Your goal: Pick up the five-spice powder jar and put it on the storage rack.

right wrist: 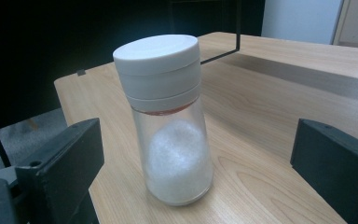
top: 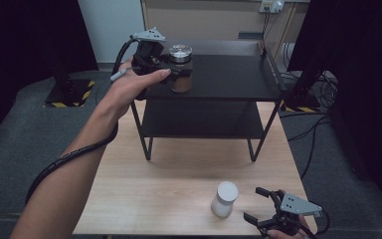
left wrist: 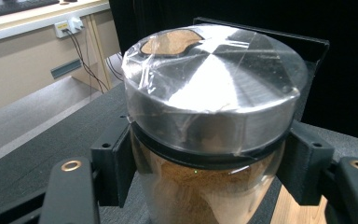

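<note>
The right gripper [top: 264,206] is sitting nearest, at the table's near edge, its jaws standing wide apart with nothing between them. Just beside it to the left, the white-lidded jar [top: 224,198] of white powder is standing upright on the wooden table [top: 169,184], a little ahead of the open jaws and not touching them. Farther off, the left gripper [top: 179,72] is clamping the glass body of the brown-powder jar [left wrist: 200,186] just under its metal lid [left wrist: 214,88]. That jar is resting upright on the top of the black shelf [top: 229,74], at its left end.
</note>
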The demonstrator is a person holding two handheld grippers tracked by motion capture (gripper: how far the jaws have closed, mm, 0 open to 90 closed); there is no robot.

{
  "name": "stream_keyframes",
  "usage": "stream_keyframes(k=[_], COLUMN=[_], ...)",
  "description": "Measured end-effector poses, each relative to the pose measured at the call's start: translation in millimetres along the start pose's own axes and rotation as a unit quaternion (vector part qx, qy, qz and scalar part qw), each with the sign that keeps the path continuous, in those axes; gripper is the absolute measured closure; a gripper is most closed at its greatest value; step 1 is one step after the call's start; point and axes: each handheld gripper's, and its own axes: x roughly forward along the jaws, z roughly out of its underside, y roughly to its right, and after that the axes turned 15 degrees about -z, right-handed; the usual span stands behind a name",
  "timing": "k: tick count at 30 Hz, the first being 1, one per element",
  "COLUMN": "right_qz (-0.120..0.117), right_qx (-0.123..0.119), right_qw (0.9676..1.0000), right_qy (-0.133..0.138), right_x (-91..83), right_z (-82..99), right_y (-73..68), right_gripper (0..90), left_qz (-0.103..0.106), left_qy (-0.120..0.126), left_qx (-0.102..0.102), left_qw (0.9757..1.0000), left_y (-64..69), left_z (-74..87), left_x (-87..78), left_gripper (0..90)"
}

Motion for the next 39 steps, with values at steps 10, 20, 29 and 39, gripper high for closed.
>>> stream_keyframes(k=[10,20,29,39], right_qz=[-0.003,-0.003,-0.003,-0.005], right_qx=[-0.004,-0.008,-0.014,-0.016], right_qw=[1.0000,1.0000,0.9999,0.9998], right_qy=[0.001,0.005,0.008,0.006], right_x=[-0.5,-1.2,-2.1,-0.4], right_z=[-2.7,-5.5,-8.7,-10.0], right_y=[-0.6,-2.1,-4.0,-4.7], right_gripper=[2.9,2.7,2.8,2.7], left_qz=[-0.008,-0.041,-0.036,-0.033], left_qy=[-0.002,0.008,0.033,0.046], left_qx=[0.006,-0.009,-0.027,-0.015], left_qw=[1.0000,0.9991,0.9985,0.9983], left_y=[8.6,17.5,24.4,38.8], left_z=[-3.7,1.7,18.1,29.6], left_x=[-5.5,-32.1,-63.8,-87.4], left_gripper=[8.6,1.0,0.2,0.1])
